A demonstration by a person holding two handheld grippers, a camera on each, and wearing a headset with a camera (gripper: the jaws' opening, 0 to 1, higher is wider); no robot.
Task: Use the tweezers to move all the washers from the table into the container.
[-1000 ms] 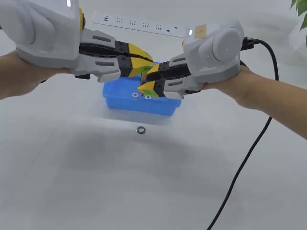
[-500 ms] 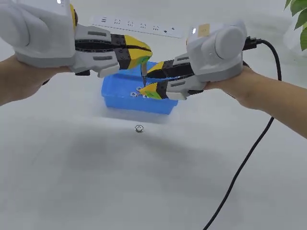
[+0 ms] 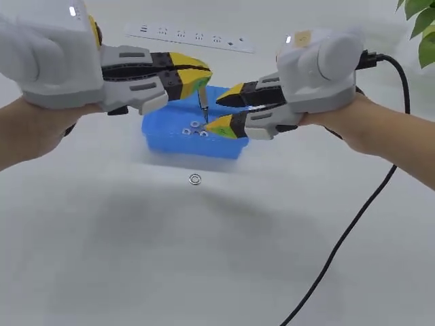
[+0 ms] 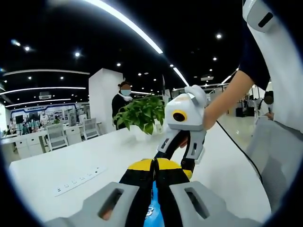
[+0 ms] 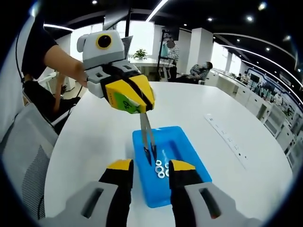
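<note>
My left gripper (image 3: 202, 76) is shut on thin metal tweezers (image 3: 202, 107) that hang tips-down over the blue container (image 3: 158, 133). Several washers (image 3: 194, 129) lie inside it. One washer (image 3: 195, 179) rests on the white table in front of the container. My right gripper (image 3: 219, 112) stands open just right of the tweezers, with nothing between its jaws. In the right gripper view my right gripper (image 5: 151, 166) frames the tweezers (image 5: 147, 137), the washers (image 5: 161, 170) and the container (image 5: 187, 156), with the left gripper (image 5: 124, 90) above. The left gripper view has the left gripper (image 4: 154, 165) shut, facing the right gripper (image 4: 182, 124).
A white power strip (image 3: 190, 35) lies behind the container. A black cable (image 3: 353, 217) trails from the right gripper across the table's right side. Plant leaves (image 3: 418, 17) reach in at the top right. A person stands in the far background beside a plant (image 4: 142, 113).
The right gripper has drawn back to the right, away from the left gripper's tips, and its jaws have parted. The tweezers now hang in the open over the container.
</note>
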